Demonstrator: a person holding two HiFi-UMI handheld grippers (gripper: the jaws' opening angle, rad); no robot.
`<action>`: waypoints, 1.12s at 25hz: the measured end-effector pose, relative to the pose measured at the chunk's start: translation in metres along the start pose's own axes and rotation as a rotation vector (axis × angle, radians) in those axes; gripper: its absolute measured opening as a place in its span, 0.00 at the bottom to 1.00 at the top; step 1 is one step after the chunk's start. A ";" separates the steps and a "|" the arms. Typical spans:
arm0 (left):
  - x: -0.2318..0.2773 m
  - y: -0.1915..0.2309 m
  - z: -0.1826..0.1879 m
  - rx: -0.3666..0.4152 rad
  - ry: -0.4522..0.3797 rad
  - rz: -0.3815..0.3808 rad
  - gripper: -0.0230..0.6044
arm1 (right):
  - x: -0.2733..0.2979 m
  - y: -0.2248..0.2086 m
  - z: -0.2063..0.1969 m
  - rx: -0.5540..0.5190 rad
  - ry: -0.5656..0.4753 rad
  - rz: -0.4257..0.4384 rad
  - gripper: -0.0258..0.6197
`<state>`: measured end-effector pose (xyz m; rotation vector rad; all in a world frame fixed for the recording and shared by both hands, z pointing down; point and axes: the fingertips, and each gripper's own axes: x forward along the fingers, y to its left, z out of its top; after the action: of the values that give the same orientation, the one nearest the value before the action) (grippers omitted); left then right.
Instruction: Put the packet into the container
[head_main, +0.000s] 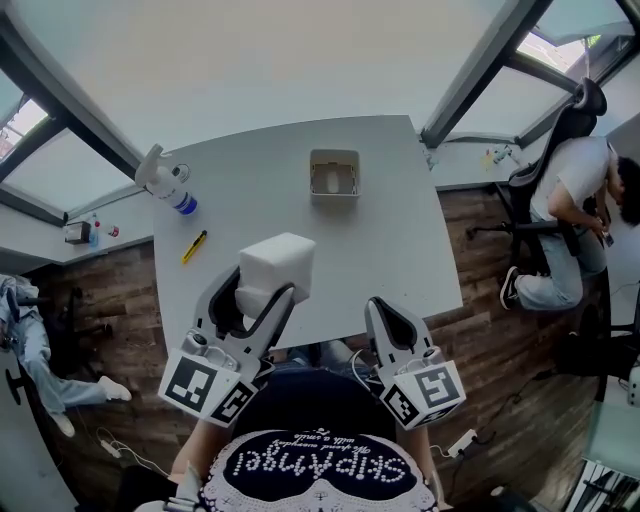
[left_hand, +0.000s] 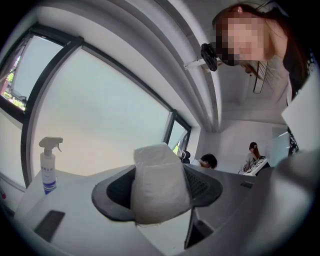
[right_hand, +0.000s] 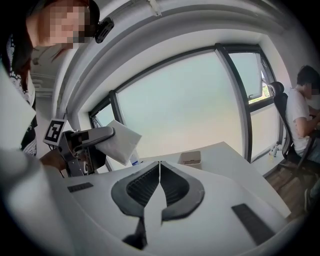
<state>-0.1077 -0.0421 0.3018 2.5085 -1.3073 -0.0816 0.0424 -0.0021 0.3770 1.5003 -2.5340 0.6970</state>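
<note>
My left gripper (head_main: 268, 290) is shut on a white soft packet (head_main: 277, 266), held up above the near part of the grey table (head_main: 400, 250). In the left gripper view the packet (left_hand: 159, 182) fills the space between the two dark pads. The container (head_main: 334, 175), a small beige open box, stands at the far middle of the table, well beyond the packet; it also shows in the right gripper view (right_hand: 190, 158). My right gripper (head_main: 383, 312) hovers at the table's near edge, shut with nothing in it (right_hand: 160, 186). From there the packet (right_hand: 119, 141) shows at the left.
A spray bottle (head_main: 168, 185) lies at the table's far left corner, and a yellow marker (head_main: 194, 246) lies near the left edge. A person (head_main: 575, 215) sits on a chair right of the table. Windows run behind the table.
</note>
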 end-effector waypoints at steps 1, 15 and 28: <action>0.002 0.000 0.000 -0.001 0.000 0.006 0.48 | 0.002 -0.002 0.000 -0.002 0.003 0.007 0.06; 0.031 -0.008 0.001 0.013 -0.010 0.061 0.48 | 0.012 -0.034 0.011 -0.012 0.025 0.068 0.06; 0.052 -0.018 0.004 0.031 -0.056 0.110 0.48 | 0.015 -0.070 0.024 -0.036 0.033 0.083 0.07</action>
<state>-0.0635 -0.0751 0.2977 2.4704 -1.4764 -0.1085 0.0979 -0.0528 0.3835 1.3682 -2.5830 0.6777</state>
